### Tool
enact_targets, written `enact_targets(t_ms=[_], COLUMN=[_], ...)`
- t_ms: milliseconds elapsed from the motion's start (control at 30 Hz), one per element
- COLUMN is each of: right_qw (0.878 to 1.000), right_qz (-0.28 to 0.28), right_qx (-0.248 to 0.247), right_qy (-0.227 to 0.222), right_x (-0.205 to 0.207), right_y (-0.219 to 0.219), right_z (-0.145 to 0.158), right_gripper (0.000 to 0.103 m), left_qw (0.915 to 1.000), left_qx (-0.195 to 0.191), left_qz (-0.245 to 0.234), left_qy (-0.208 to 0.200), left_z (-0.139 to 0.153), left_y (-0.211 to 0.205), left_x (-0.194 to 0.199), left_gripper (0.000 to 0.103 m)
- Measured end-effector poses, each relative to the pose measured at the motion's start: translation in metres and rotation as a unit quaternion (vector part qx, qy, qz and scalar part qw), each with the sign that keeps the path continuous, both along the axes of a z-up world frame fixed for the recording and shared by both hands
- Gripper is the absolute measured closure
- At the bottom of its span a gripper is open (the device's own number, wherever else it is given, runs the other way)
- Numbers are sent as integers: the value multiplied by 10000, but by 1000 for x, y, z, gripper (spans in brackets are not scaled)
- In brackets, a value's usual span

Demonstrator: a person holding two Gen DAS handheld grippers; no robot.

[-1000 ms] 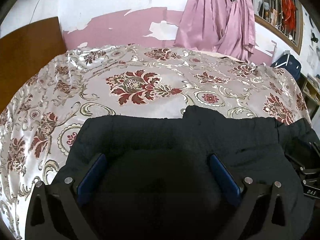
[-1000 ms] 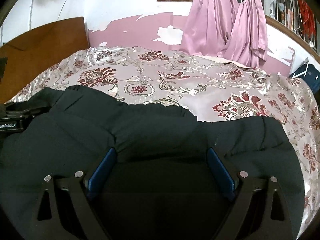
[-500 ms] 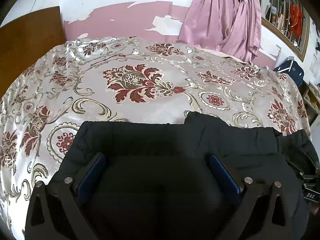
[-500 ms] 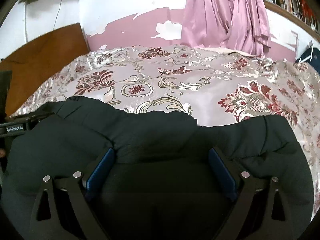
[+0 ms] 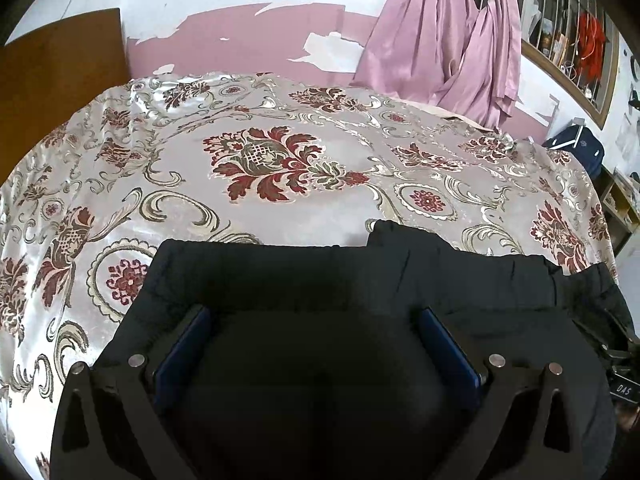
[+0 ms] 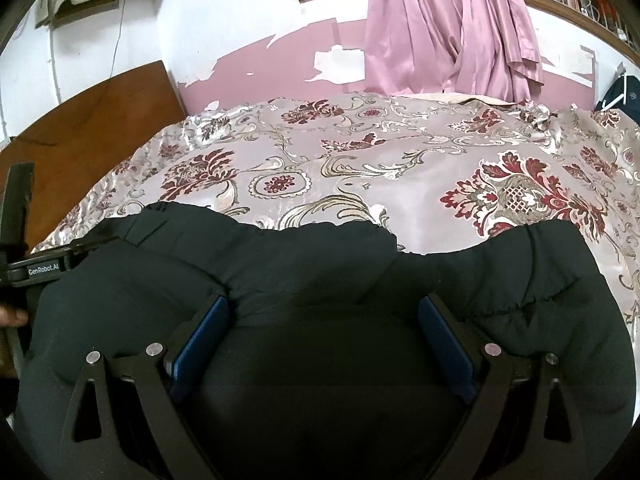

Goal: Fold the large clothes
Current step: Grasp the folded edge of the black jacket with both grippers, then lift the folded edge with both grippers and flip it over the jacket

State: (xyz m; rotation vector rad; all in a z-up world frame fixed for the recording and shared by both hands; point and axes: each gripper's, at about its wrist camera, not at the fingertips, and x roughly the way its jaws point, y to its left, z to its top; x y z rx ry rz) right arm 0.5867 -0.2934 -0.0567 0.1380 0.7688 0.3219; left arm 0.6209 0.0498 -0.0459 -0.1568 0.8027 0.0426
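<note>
A large black padded garment (image 5: 320,280) lies at the near edge of the bed and also fills the lower right wrist view (image 6: 320,280). My left gripper (image 5: 316,320) has its blue-padded fingers (image 5: 184,344) spread wide, with thick black cloth bunched between them. My right gripper (image 6: 320,312) stands the same way, its fingers (image 6: 444,340) wide apart with garment bulk between them. Whether either holds the cloth is unclear. The left gripper's body shows at the left edge of the right wrist view (image 6: 36,270).
The bed carries a shiny floral cover (image 5: 280,168) in silver and dark red. A brown headboard (image 5: 60,72) stands at the left. Pink curtains (image 5: 440,40) hang at the back wall. A dark blue bag (image 5: 576,148) and shelves sit at the far right.
Both wrist views have tilted so more bedcover shows beyond the garment's far edge. The garment edge has shifted nearer. Finger spacing looks unchanged.
</note>
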Motion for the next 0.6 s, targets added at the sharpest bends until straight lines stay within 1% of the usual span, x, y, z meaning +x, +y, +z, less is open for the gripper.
enact_targets(t_ms=[133,333,400,467,533,600], right_qw=[10000,9992,9987,9979,9966,9947], right_qz=[-2,-31,-102,-235,-409,-669], right_qx=[29,292,338,318,315,275], right_qy=[-31,-279,-376,-511,-642,-726], right_x=[-2,-15,-21,-29,-37,-44], right_y=[-1,-10,-13,-16,-20,-26], right_z=[0,4,6,10,14,18], right_gripper=[10,10,10,10,9,8], left_qw=[10000,9998,9991,9970,9937,9902], left_qx=[-5,-74,-218,-490,-761,-990], left_qz=[-9,-62,-97,-159,-179,-197], left_qy=[-37,-179,-362,-570,-809,-962], left_z=[0,-1,0,2,7,13], left_y=[0,1,5,12,20,27], left_x=[-2,-10,-17,-25,-35,-45], left_gripper=[0,0,0,0,0,0])
